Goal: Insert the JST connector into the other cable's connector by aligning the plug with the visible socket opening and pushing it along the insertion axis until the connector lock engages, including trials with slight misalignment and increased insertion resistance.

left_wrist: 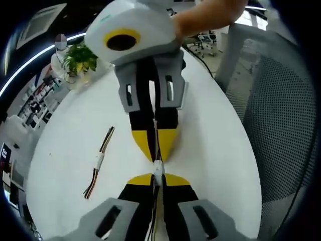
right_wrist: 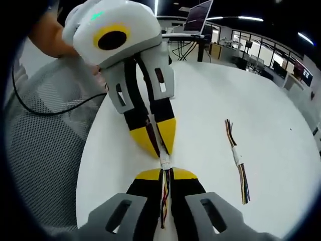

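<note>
Now the left claw (left_wrist: 157, 179) and the right claw (right_wrist: 165, 173) meet tip to tip above the white desk (left_wrist: 220, 150), each one clamped on its cable end. The white JST connector (left_wrist: 158, 168) sits between both tips. A spare cable (left_wrist: 99, 161) lies on the desk beside the claws.
</note>
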`<state>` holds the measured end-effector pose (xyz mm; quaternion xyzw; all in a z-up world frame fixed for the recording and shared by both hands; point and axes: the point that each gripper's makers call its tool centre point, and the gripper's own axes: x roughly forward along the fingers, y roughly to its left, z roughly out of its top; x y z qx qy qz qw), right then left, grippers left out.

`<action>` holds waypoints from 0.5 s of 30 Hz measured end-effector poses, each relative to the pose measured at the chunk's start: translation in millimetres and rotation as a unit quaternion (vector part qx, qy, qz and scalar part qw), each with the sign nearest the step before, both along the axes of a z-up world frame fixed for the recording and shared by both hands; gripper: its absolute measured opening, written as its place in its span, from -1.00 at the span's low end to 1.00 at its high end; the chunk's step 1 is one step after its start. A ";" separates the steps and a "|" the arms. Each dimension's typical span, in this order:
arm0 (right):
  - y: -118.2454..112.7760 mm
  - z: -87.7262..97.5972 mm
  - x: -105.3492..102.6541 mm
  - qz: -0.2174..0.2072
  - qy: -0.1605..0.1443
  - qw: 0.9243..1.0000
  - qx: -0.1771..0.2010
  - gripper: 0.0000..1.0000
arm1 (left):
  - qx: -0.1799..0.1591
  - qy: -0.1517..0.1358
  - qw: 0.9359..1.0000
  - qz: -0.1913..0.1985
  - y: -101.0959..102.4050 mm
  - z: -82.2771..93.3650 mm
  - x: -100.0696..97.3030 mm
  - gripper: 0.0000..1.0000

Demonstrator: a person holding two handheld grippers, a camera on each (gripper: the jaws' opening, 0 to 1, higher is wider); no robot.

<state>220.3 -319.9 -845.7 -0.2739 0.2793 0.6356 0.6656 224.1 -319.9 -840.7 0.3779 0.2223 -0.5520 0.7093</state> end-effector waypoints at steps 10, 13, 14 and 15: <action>1.6 4.6 1.7 -0.004 0.005 1.000 0.015 -0.94 | -0.011 0.006 1.000 0.012 3.0 1.7 3.1 -1.00; 2.2 6.1 2.6 -0.007 0.005 1.000 0.021 -0.94 | -0.024 0.014 0.999 0.021 3.1 4.4 4.2 -1.00; 2.1 6.8 3.2 -0.008 0.005 1.000 0.023 -0.94 | -0.026 0.015 0.999 0.023 2.9 4.7 4.7 -1.00; 2.4 7.6 3.3 -0.009 0.007 1.000 0.026 -0.94 | -0.027 0.014 0.999 0.024 2.9 5.1 4.9 -1.00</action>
